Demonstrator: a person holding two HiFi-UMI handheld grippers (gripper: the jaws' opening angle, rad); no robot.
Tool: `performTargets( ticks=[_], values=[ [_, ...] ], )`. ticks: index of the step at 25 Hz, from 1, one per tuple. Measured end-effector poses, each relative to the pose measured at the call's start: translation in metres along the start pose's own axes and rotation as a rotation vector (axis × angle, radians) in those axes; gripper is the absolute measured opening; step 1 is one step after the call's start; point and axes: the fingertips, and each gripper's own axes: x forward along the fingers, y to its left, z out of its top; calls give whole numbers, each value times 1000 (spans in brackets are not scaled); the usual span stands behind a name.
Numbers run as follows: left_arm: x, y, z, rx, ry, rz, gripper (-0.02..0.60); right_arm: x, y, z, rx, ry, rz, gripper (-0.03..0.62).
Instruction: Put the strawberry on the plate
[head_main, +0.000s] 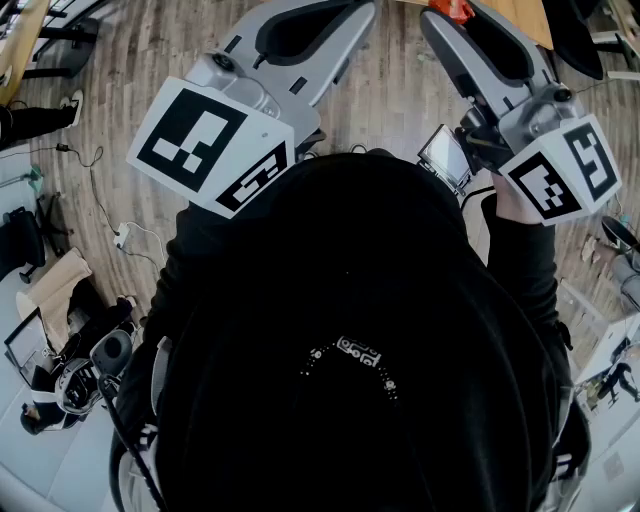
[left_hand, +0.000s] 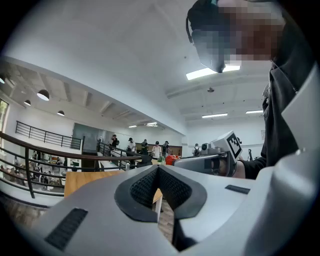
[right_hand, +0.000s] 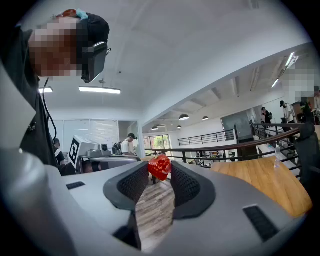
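The red strawberry (right_hand: 160, 166) sits pinched between the tips of my right gripper (right_hand: 160, 170), held up in the air. In the head view the strawberry (head_main: 453, 9) shows at the top edge, at the tip of the right gripper (head_main: 445, 16). My left gripper (left_hand: 157, 169) is raised beside it, its jaws shut at the tips with nothing between them. From the left gripper view, the right gripper (left_hand: 210, 161) and its strawberry (left_hand: 171, 159) show side-on. No plate shows in any view.
A wooden table (right_hand: 270, 180) lies ahead to the right, with a dark railing (right_hand: 235, 142) behind it. Below me is plank floor (head_main: 120, 90) with cables and bags (head_main: 60, 290) at the left. Several people stand far off.
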Motion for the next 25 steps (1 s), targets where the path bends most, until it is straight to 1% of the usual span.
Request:
performTargets(
  ticks=[3, 5, 8, 11, 14, 17, 21, 25],
  values=[
    [2, 0, 2, 1, -2, 1, -2, -6, -5, -5, 32, -11, 2, 150],
    [4, -2, 2, 14, 4, 3, -2, -7, -7, -2, 28, -11, 0, 150],
    [8, -4, 2, 12, 7, 10, -2, -9, -10, 2, 19, -14, 6, 150],
    [15, -12, -1, -17, 7, 4, -2, -18, -13, 0, 57, -25, 44, 150],
    [20, -20, -4, -66, -10, -10, -2, -27, -19, 1, 49, -20, 54, 150],
    [20, -13, -8, -62, -8, 6, -2, -27, -26, 0, 53, -21, 50, 150],
    [25, -17, -15, -90, 0, 8, -2, -34, -35, -3, 60, -23, 47, 150],
    [26, -19, -22, -76, 26, 3, -2, -33, -44, -7, 77, -29, 40, 150]
  ],
)
